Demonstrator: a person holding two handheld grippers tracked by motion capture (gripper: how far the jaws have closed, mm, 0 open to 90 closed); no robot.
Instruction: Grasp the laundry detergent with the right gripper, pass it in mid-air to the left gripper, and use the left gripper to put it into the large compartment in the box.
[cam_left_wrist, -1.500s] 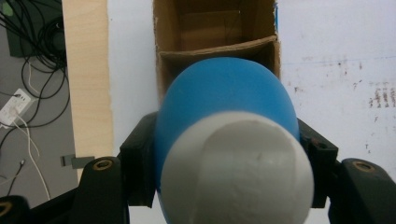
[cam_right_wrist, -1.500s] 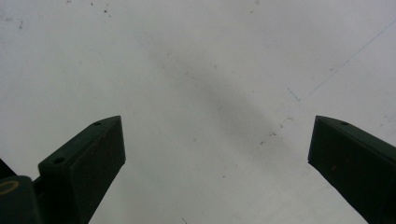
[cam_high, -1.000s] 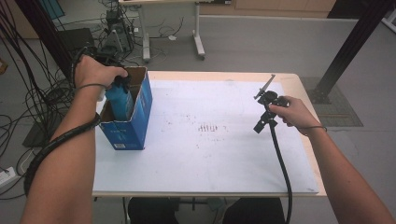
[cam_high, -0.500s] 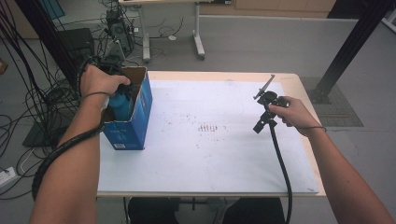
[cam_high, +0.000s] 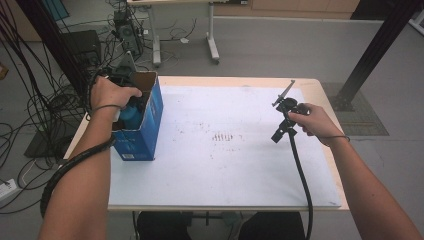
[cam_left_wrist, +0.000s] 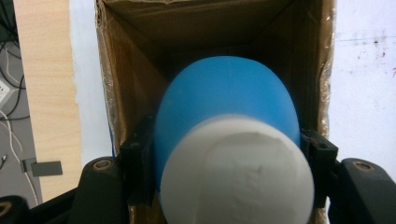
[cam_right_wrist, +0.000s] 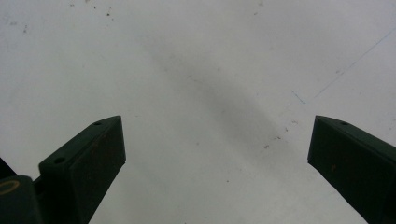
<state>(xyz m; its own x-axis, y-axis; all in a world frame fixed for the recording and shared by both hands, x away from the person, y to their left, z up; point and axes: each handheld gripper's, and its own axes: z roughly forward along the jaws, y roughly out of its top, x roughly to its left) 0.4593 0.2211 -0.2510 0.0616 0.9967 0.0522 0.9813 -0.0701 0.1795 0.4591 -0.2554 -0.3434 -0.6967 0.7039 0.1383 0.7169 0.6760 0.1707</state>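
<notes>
Lowering blue bottle (cam_left_wrist: 224, 102) into box (cam_high: 150, 107) w/ left gripper (cam_left_wrist: 224, 154).
Jaws clamp the bottle's shoulder just below its white cap (cam_left_wrist: 236, 172); bottle hangs inside the open carton at table's left edge. Looks like smooth, rigid plastic, prob light but slippery, so grip at the shoulder/neck seems safest. Right gripper (cam_right_wrist: 217, 154) hovers over the white mat (cam_right_wrist: 210, 60), jaws wide, nothing between them.

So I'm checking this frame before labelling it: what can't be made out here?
- Bottom of the cardboard box: left gripper view, hidden by the blue bottle.
- Left gripper: high view, covered by the left hand.
- Right gripper opening: too small in the high view.
- Print on the box: blurred.
</notes>
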